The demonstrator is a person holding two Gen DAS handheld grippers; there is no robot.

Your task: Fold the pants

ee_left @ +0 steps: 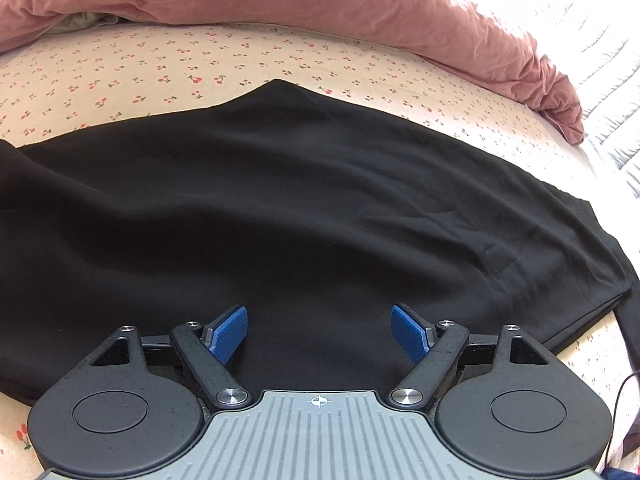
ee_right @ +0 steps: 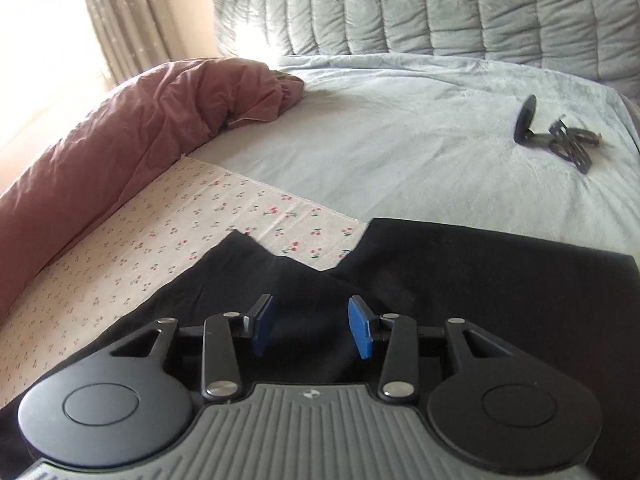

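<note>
Left wrist: left gripper (ee_left: pixel 319 334) spread over black pants (ee_left: pixel 280 208); right gripper (ee_right: pixel 311 330) likewise apart (holding nothing)

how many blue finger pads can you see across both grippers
4. Left gripper: one pad on its left finger, one on its right, spread wide over the black pants. Right gripper: one pad each side, also apart. None hidden.
</note>
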